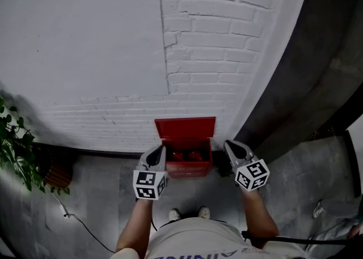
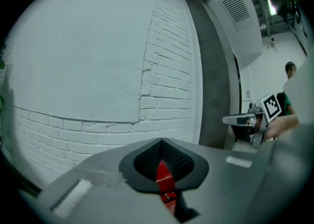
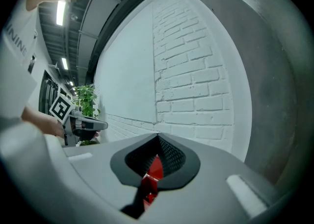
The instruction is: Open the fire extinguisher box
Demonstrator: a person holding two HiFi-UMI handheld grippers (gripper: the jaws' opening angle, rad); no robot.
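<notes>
The red fire extinguisher box (image 1: 187,161) stands on the floor against the white brick wall, its lid (image 1: 185,127) raised upright, and red extinguishers show inside. My left gripper (image 1: 160,150) hovers at the box's left side, tips together with nothing held. At the box's right side my right gripper (image 1: 228,145) is also shut and empty. In the left gripper view the jaws (image 2: 161,140) meet at a point, with the red box (image 2: 164,176) showing through the slit below. The right gripper view shows the same: closed tips (image 3: 157,136) over the box (image 3: 154,169).
A leafy plant (image 1: 14,144) in a brown pot (image 1: 54,173) stands at the left by the wall, with a thin cable (image 1: 79,221) trailing over the grey floor. A dark grey column (image 1: 295,82) rises right of the box. My shoes (image 1: 187,213) are just before it.
</notes>
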